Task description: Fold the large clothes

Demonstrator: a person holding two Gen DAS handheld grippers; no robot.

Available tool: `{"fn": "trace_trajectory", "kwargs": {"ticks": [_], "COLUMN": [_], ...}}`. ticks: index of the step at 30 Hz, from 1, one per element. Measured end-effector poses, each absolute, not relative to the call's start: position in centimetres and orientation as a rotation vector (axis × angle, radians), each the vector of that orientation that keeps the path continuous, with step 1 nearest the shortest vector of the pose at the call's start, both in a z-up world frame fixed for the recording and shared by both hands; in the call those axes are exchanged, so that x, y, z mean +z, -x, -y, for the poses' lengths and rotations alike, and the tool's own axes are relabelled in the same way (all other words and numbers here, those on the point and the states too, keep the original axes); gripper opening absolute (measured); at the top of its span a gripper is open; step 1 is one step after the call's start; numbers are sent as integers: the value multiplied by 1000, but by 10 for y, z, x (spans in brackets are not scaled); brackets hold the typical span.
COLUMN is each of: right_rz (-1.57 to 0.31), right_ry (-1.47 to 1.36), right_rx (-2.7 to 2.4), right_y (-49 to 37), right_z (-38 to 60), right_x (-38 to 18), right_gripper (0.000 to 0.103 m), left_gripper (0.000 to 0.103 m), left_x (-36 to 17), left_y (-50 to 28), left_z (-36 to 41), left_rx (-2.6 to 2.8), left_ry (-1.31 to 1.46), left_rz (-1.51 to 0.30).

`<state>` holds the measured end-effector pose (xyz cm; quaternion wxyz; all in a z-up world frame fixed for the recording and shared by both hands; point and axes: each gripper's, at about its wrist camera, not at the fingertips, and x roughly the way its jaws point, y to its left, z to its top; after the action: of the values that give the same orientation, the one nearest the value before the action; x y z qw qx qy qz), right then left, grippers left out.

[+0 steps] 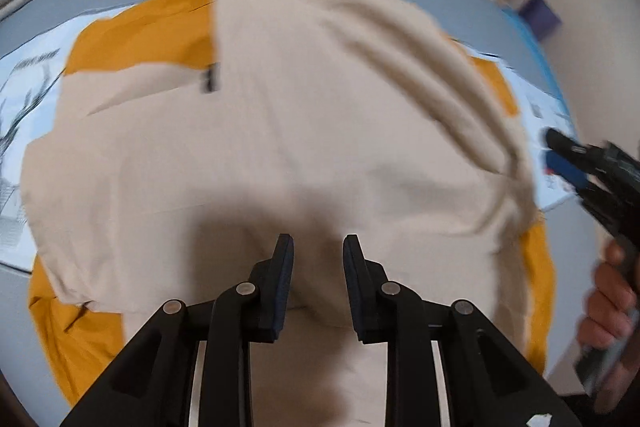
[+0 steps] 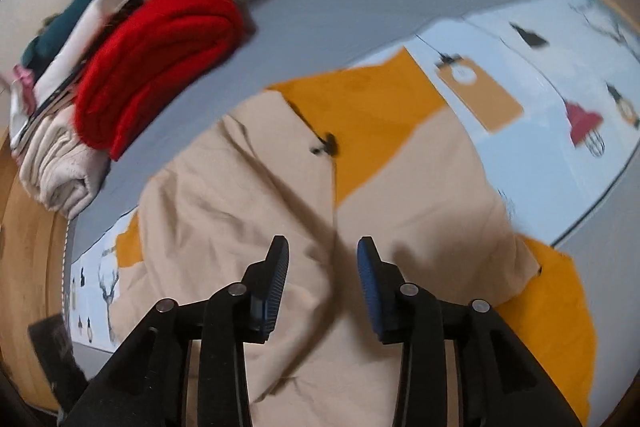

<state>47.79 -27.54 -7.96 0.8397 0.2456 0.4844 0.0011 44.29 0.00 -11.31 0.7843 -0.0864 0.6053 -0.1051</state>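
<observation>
I count one jacket [image 2: 256, 211], beige and mustard, spread under me. One printed sheet [image 2: 532, 107] lies beneath it. One red folded piece [image 2: 160, 67] sits on one stack of folded clothes [image 2: 52, 147]. I have two grippers, left [image 1: 318, 247] and right [image 2: 322, 251], with two fingers [image 2: 276, 283] each, four in all.

No readable text, labels, brands or numbers, printed sheet marks too blurred

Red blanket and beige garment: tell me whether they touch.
Apart. The right wrist view shows a strip of bare grey mattress between the red blanket and the beige garment.
</observation>
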Motion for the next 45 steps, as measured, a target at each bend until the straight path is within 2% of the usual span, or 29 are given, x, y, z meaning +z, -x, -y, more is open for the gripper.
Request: {"fn": "trace_trajectory", "kwargs": {"ticks": [3,6,8,12,15,17,18,20,23,27,30,34,37,40,45], "right_rz": [-1165,-1333,-1267,-1070,-1056,-1184,-1305,-1391,-1303,-960,-719,-586,-596,-671,-880], "right_ry": [-555,-418,-287,-255,-241,-229,-169,-129,-232,-211,-193,-199,-202,-208,-304], "right_rx": [146,33,-73,103,253,362,338,228,212,218,184,116,82,30,17], "right_y": [-492,-490,-483,-470,-463,-461,-458,-454,-447,-421,-375,-298,-242,-189,-152], "right_z": [257,251,250,229,207,192,186,188,208,237,265,297,331,368,400], "right_x": [-107,-137,-123,-79,-75,-103,-128,-146,-115,-16,64,123,126,106,35], "right_gripper": [39,38,38,39,42,45,45,44,45,44,44,45,44,44,44], "left_gripper": [22,22,22,22,22,22,22,22,22,22,22,22,22,19,11], "left_x": [-136,-128,-114,-91,-78,-63,-56,-39,-12,27,57,89,88,64,6], "left_y": [-445,-446,-446,-444,-439,-435,-431,-423,-398,-360,-320,-253,-192,-155,-124], "left_z": [1,0,0,1,5,5,0,-3,-32,-60,-80,-112,-136,-152,-168], "left_rx": [-137,-154,-174,-184,-178,-191,-194,-205,-196,-211,-194,-184,-173,-118,-49], "left_ry": [143,175,163,210,224,227,223,198,150,194,161,188,193,210,258], "left_rz": [-1390,-1362,-1321,-1242,-1200,-1173,-1163,-1115,-1017,-905,-826,-769,-767,-845,-989]}}
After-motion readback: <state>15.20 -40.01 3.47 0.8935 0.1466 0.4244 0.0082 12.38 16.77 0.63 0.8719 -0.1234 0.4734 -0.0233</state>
